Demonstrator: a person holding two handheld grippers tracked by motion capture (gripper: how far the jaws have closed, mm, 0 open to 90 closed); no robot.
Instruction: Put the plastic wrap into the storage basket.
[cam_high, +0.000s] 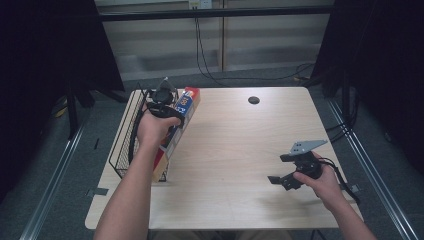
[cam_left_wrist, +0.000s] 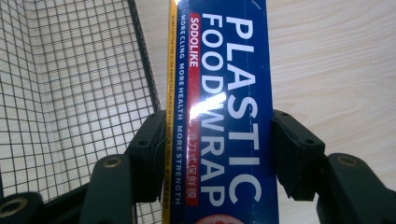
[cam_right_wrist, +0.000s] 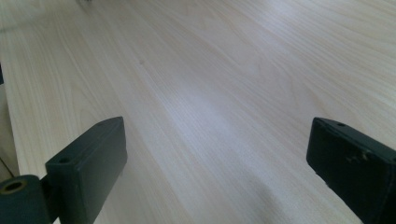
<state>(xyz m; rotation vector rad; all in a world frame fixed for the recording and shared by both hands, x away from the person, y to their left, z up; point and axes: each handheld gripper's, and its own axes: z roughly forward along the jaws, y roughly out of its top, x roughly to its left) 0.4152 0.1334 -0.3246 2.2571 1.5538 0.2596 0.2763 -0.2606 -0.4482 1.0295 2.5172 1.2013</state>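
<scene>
Forearms reach in; left gripper (cam_high: 167, 107) clamped across plastic wrap box (cam_left_wrist: 223, 93), held lengthwise beside wire basket (cam_high: 127, 135), prob. for loading. Right gripper (cam_high: 286, 176) idles, jaws apart, over table (cam_high: 240, 150).

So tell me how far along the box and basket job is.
Done: the left gripper is shut on the plastic wrap box. In hand: the box is held beside the wire basket, not yet inside. Left: putting it in, probably. The right gripper waits open over the table.
</scene>
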